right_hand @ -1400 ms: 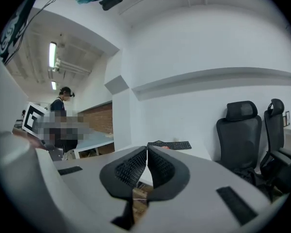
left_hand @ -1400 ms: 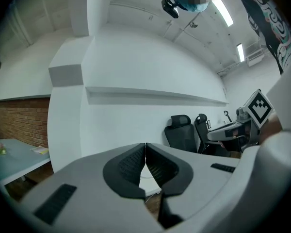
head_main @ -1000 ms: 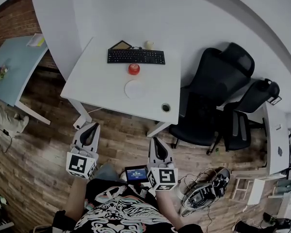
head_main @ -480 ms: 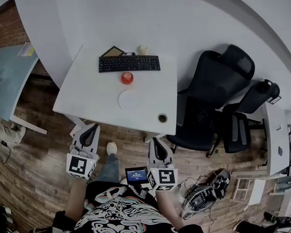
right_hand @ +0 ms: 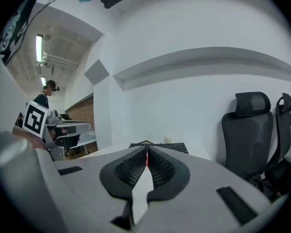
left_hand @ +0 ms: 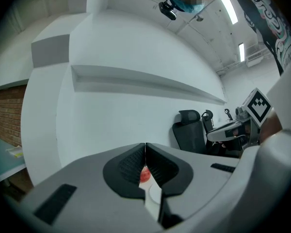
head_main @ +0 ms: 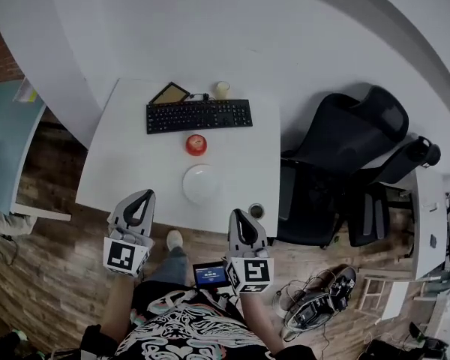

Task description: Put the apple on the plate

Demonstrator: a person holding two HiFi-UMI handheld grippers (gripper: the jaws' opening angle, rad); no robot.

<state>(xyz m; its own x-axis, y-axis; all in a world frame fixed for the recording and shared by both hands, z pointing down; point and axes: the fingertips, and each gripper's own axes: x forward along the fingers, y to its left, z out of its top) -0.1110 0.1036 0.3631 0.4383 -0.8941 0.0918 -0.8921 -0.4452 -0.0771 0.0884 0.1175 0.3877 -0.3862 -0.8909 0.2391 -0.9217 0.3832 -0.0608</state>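
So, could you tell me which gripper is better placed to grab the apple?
Left gripper, marginally: the apple shows straight ahead past its shut jaws. The right gripper is about as near.

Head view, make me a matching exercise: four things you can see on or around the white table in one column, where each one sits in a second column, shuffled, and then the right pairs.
Things
1. apple
2. plate
3. keyboard
4. black office chair

Places
A. off the table, at its right side
B. between the keyboard and the plate
C. at the back of the table, toward the wall
D. on the table, on the person's side of the apple

Pairs: 1-B, 2-D, 3-C, 4-A
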